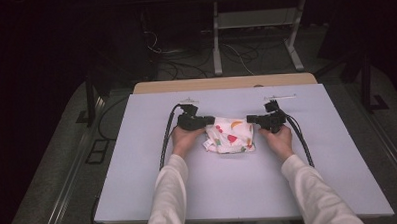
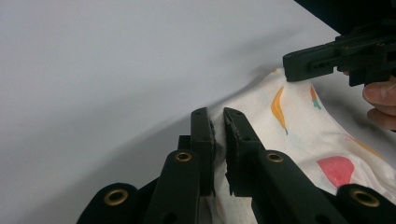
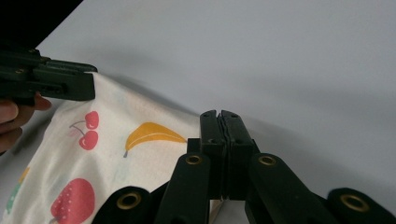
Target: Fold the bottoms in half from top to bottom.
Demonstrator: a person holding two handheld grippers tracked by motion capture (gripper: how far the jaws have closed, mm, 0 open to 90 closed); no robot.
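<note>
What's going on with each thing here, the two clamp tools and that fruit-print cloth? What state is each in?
left gripper: shut on the cloth's far left corner.
right gripper: shut on the cloth's far right corner.
cloth: bunched, lying on the table, held at two corners.

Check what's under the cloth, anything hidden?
The cloth lies bunched on the grey table, its far corners pinched by the left tool and the right tool. Nothing pokes out; its folds cover whatever is beneath.
</note>
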